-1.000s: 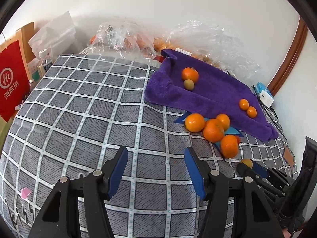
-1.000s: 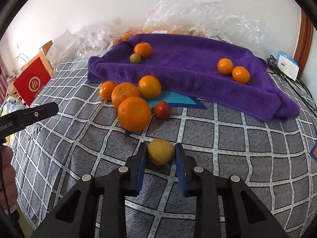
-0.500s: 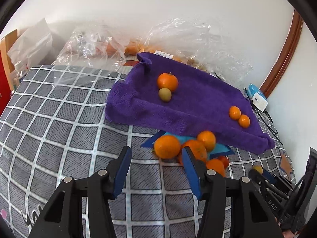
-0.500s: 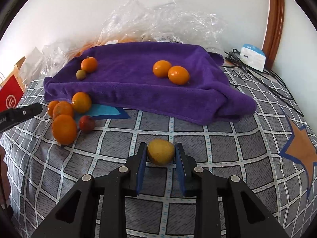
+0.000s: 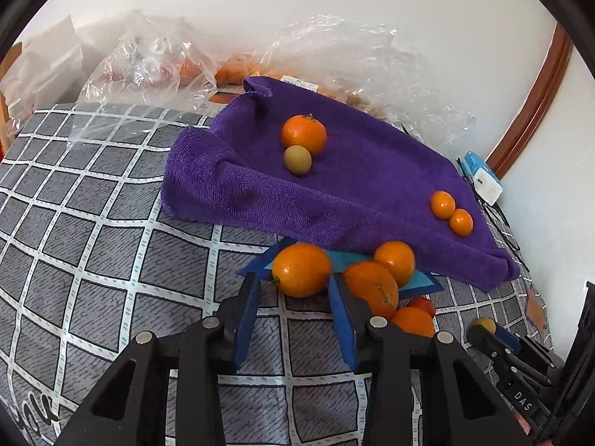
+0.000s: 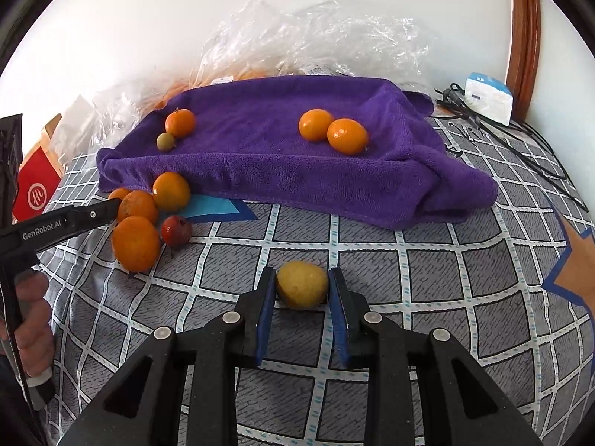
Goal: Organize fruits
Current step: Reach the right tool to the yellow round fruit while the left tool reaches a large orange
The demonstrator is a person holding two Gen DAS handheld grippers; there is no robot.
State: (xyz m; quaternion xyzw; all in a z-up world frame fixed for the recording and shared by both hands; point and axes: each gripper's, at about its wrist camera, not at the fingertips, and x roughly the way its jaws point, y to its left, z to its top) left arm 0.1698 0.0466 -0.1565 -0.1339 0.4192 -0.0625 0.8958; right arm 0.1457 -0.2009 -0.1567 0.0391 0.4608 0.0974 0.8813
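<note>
Fruit lies in two lots on the checked grey bedcover (image 6: 427,290): some already set on the purple towel (image 6: 267,163), the rest loose in front of it. At the left edge of the right wrist view a person's hand (image 6: 31,316) holds the left gripper (image 5: 293,297), which reaches into the loose cluster at middle left; in its own view its jaws have just been closing and now flank the nearest orange (image 5: 301,274), the blue pads close beside it but not clearly pressing, so I judge this a grasp in the making rather than a hold. Just right of that fruit sit a larger orange (image 5: 372,291), a smaller one (image 5: 395,262) behind it against the towel's edge, and a small red fruit (image 6: 176,230). The towel, bunched into a shallow nest that likely keeps round fruit from rolling, holds an orange (image 6: 180,122) with a small greenish fruit (image 6: 166,142) touching it at upper left, and two more oranges (image 6: 333,132) touching one another near the centre. Clear plastic bags (image 6: 316,41) are heaped behind it against the wall. At lower centre the right gripper (image 6: 302,290) is clenched on a yellow lemon (image 6: 302,284), both pads pressed to its sides, low over the cover and near the towel's front edge, presumably bound for it.
</note>
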